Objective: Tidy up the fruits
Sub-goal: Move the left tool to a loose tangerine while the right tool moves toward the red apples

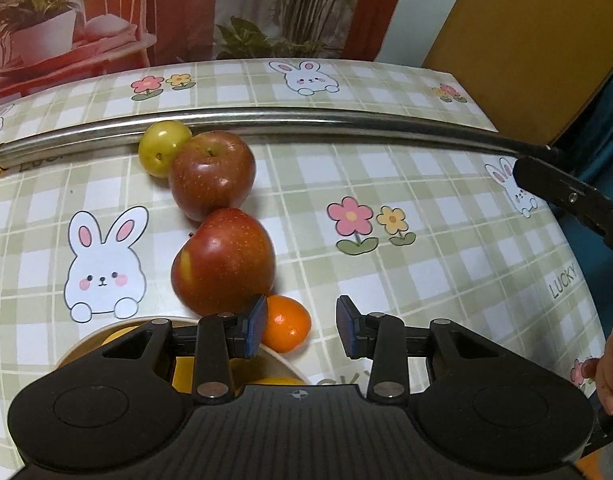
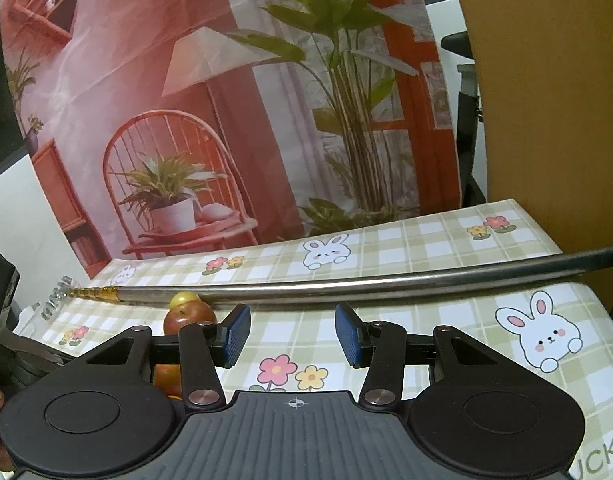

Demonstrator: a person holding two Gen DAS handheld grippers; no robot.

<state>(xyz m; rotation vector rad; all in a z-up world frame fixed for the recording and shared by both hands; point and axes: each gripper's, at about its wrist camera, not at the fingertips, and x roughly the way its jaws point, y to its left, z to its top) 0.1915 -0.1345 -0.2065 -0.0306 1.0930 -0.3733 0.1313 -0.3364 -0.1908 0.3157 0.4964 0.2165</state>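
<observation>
Red glossy apples point(image 1: 222, 260) ×2 | smooth round orange point(image 1: 286, 328) | left gripper point(image 1: 299, 328) and right gripper point(image 2: 292, 334) jaws wide apart; empty

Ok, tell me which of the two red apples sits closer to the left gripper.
The nearer red apple, lying just ahead of the left gripper beside the orange. The far red apple touches the yellow-green fruit by the metal pole.

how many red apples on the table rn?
2. One apple sits near the metal pole, touching a yellow-green fruit. The other apple is just in front of it, by the left gripper. The bowl is partly hidden.
</observation>
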